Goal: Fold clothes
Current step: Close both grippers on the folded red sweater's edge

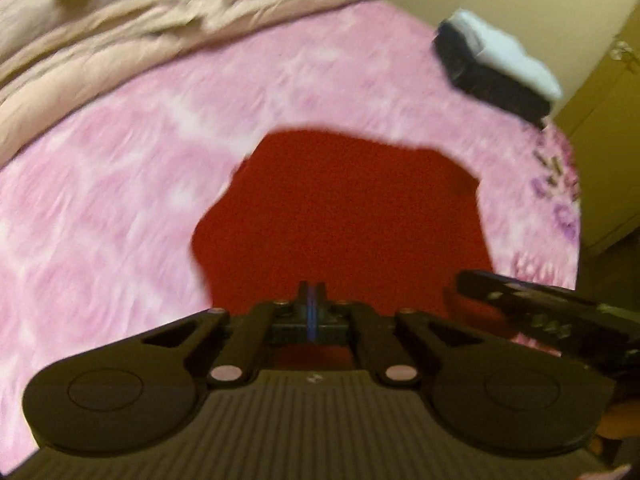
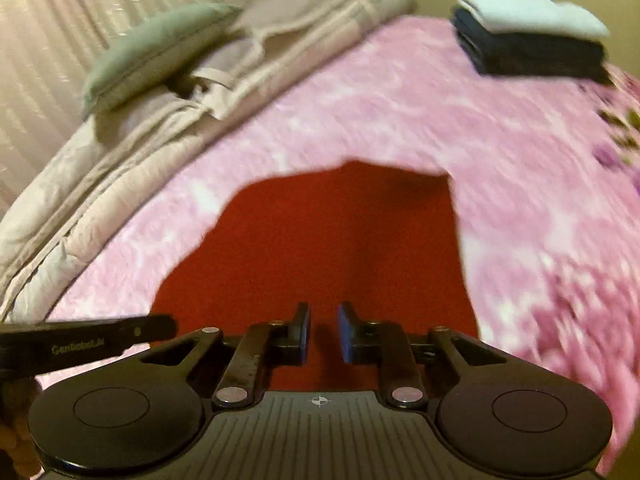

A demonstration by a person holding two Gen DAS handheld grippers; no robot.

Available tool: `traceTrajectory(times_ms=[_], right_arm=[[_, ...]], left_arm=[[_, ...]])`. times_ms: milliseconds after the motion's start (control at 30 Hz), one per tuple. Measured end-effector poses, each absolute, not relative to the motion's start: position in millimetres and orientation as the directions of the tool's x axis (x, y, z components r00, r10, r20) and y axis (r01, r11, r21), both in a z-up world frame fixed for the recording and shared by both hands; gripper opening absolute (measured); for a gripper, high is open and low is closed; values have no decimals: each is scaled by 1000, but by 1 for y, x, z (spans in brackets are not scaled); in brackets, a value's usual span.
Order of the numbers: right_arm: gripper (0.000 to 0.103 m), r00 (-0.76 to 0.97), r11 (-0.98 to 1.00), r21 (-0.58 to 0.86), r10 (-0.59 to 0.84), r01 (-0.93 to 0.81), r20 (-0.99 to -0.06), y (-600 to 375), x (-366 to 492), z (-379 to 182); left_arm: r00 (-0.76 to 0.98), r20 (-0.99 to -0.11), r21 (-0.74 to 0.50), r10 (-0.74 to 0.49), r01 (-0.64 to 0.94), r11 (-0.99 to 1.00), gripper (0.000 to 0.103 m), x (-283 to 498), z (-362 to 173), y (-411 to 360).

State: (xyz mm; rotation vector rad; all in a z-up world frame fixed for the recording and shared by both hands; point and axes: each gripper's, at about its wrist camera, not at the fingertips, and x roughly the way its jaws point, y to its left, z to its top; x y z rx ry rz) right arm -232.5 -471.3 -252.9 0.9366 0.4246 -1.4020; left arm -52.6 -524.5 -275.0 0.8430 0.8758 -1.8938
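Observation:
A red garment [image 1: 344, 216] lies spread flat on the pink bedspread [image 1: 120, 200], right ahead of both grippers, and also fills the middle of the right wrist view [image 2: 328, 240]. My left gripper [image 1: 312, 294] hovers over its near edge with the blue pads pressed together, and I see no cloth between them. My right gripper [image 2: 323, 322] stands over the same edge with a narrow gap between its pads. Only the flat red cloth below shows through that gap. Each gripper appears in the other's view, the right one [image 1: 528, 308] and the left one [image 2: 84, 340]. Both pictures are blurred.
A stack of folded clothes [image 2: 528, 28], white on top of dark ones, sits at the bed's far right corner. A bunched beige comforter [image 2: 168, 128] and a green pillow [image 2: 152, 52] line the far left. A cream cupboard [image 1: 608, 140] stands beyond the bed's right edge.

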Motion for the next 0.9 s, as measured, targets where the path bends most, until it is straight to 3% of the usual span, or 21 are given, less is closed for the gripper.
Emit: traceTrajectory(times_ms=[200,467,700,900], right_arm=[[14,156,-24,219,-627,976,-764,-517,-226,-284],[12,101,-21,141,-592,990,-799,-568,-224,-317],[13,210,-71,322,-621,944,-755,-552,-257,-285],[13,210,-69,311,-596,948,-775,-501,-256,-259]], left_arm=[[-437,-829,-252,-349,849,-465,0,-92,-313,-565],[-384,-847,-223,-367,884,-411,0,-110,-339,-600],[-414,-824,-257,-387,882,-396,0,-95,-311,-592],[-459,-798,-298,-390,864,-406,0,-75,-283,-545]])
